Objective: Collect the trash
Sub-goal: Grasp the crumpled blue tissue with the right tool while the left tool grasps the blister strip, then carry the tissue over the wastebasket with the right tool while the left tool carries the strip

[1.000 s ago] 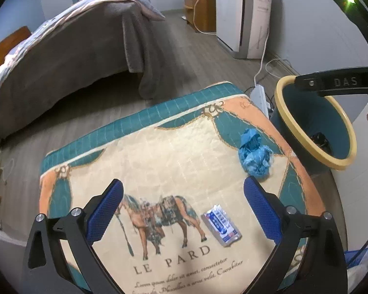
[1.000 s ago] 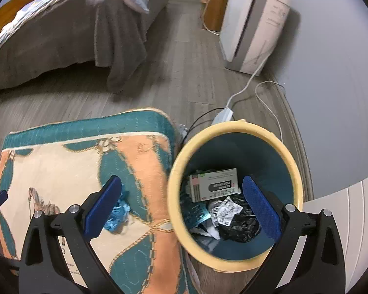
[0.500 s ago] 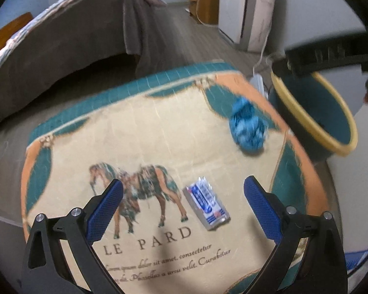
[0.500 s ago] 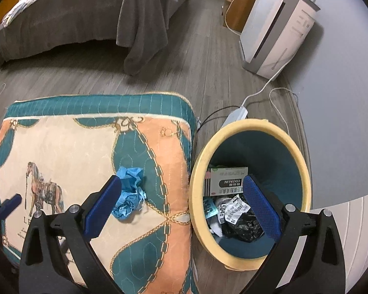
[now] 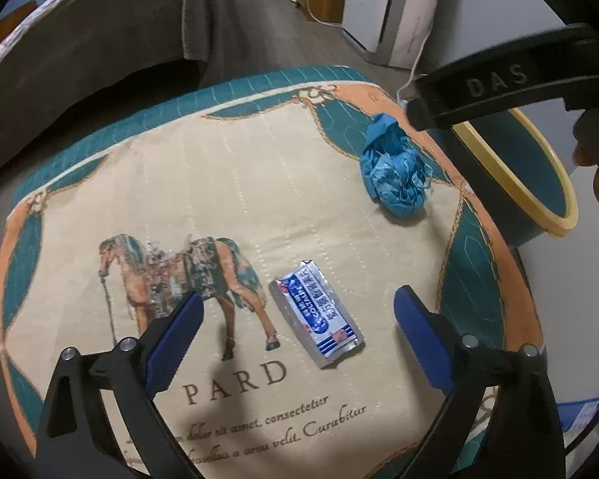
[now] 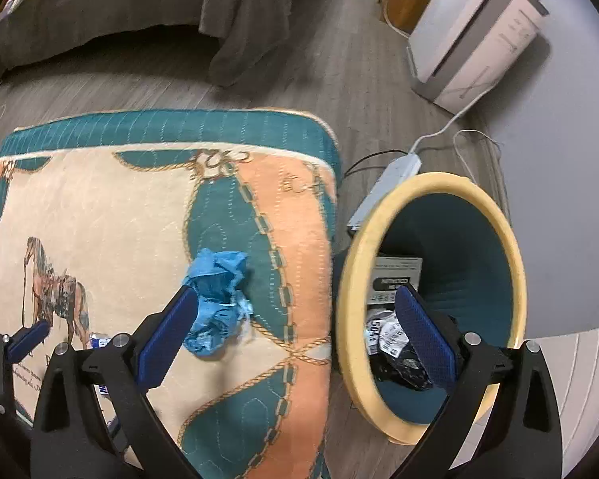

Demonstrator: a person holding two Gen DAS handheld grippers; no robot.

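Observation:
A silver and blue foil wrapper (image 5: 316, 313) lies flat on the horse-print quilted mat (image 5: 227, 183), between the spread fingers of my left gripper (image 5: 295, 333), which is open and empty. A crumpled blue paper wad (image 5: 395, 173) sits near the mat's right border; in the right wrist view the wad (image 6: 215, 299) lies just ahead of the left finger of my right gripper (image 6: 297, 329), also open and empty. The teal bin with a yellow rim (image 6: 349, 279) stands on the floor right of the mat, holding a box and crumpled wrappers. My left gripper's fingertip (image 6: 30, 337) shows at the far left.
A bed with a brown blanket (image 6: 139, 12) fills the far left. A white appliance (image 6: 483, 36) stands by the grey wall, its cable running to a power strip (image 6: 383, 191) behind the bin. The right gripper's black body (image 5: 499, 84) crosses the left wrist view's upper right.
My left gripper has come down and forward over the mat, so the foil wrapper now lies between its fingers. My right gripper has swung left from over the bin towards the blue wad.

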